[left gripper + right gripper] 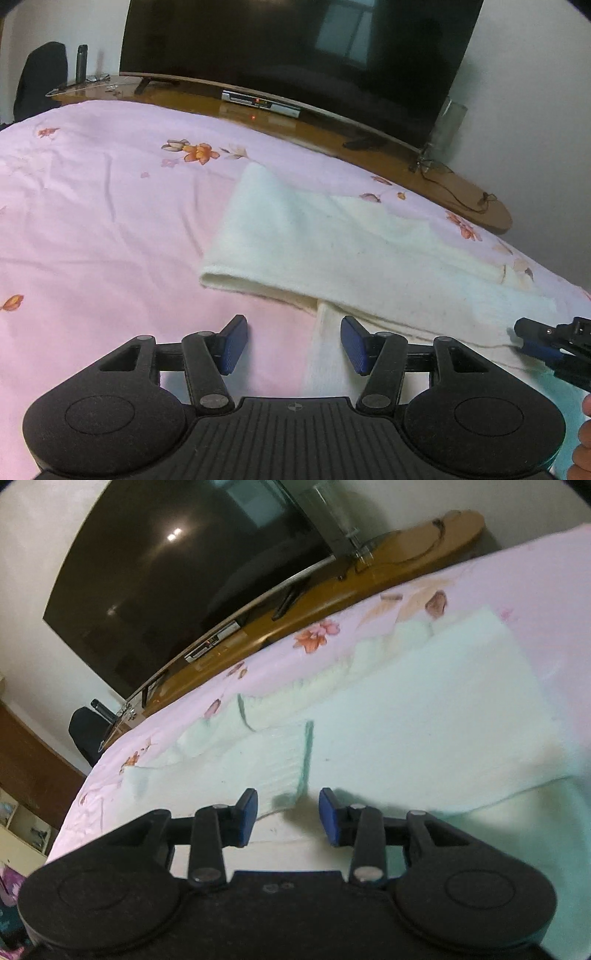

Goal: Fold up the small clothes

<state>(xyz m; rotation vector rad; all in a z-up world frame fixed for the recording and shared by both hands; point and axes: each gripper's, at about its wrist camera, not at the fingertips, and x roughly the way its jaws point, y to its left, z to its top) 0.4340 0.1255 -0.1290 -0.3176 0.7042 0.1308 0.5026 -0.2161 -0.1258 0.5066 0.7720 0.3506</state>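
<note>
A cream knitted garment (332, 243) lies spread on the bed, over a pink flowered bedsheet (96, 206). One part is folded across the rest, with a rounded fold at its left end. The left gripper (294, 341) hovers low at the near edge of the cloth, its blue fingers (233, 343) spread apart and grasping nothing; one sits over bare sheet, the other over the knit. The right gripper (288, 814) is tilted and close above the garment near a ribbed cuff (284, 757), its fingers (328, 819) likewise parted with nothing between them. From the left camera its tip (543, 341) shows at the cloth's right side. Behind the bed a large dark television (295, 48) stands on a brown wooden worktop (332, 133).
</note>
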